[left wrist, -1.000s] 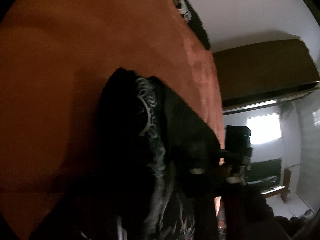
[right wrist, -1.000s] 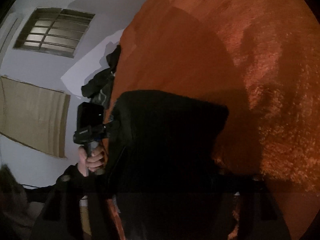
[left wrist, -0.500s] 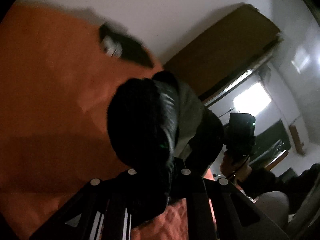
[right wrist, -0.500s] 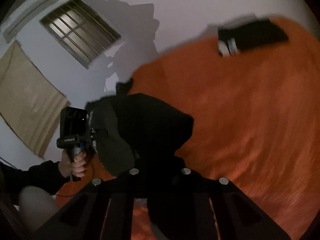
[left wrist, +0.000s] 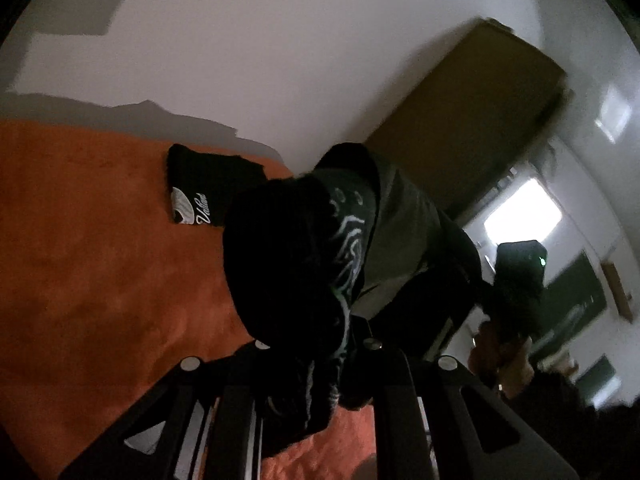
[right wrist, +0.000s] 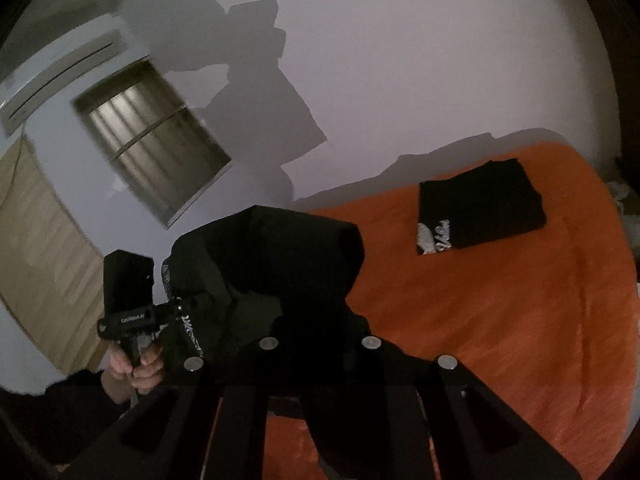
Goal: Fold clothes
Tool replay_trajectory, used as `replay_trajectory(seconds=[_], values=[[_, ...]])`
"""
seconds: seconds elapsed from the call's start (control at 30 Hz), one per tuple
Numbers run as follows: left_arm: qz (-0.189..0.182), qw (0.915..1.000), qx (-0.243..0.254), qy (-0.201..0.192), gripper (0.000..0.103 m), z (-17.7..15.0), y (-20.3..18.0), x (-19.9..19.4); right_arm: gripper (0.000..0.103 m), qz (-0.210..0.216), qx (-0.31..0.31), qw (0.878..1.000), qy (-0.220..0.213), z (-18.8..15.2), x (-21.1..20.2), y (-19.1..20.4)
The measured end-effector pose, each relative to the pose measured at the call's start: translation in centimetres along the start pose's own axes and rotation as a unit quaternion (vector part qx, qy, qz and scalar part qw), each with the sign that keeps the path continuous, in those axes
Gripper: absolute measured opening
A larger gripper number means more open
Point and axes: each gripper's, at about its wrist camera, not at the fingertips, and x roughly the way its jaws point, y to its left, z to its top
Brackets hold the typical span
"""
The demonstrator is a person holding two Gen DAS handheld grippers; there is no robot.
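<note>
Black garment (right wrist: 276, 264) between two closed hand-held grippers, above orange bedspread (right wrist: 500, 320).

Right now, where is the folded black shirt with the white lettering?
The folded black shirt lies flat on the orange blanket near the white wall: upper right in the right wrist view, left of centre in the left wrist view.

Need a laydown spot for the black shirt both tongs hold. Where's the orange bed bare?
Bare: the orange blanket between the held shirt and the folded black garment, and nearer the camera on that side. Crowded: the far end by the wall, where the folded garment lies.
</note>
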Motion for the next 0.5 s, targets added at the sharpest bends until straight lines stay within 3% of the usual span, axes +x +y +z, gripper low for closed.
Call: replay_trajectory(seconds=[0.33,0.5], values=[[0.038,0.9951,-0.089,0.018,0.013,5.1,4.3,12.6,0.009,0.001,0.023,0.999,0.036,7.8,6.2,-11.2],[0.049,0.9926,-0.108,0.028,0.013,9.5,6.2,18.3,0.009,0.001,0.021,0.997,0.068,12.8,10.2,-16.8]])
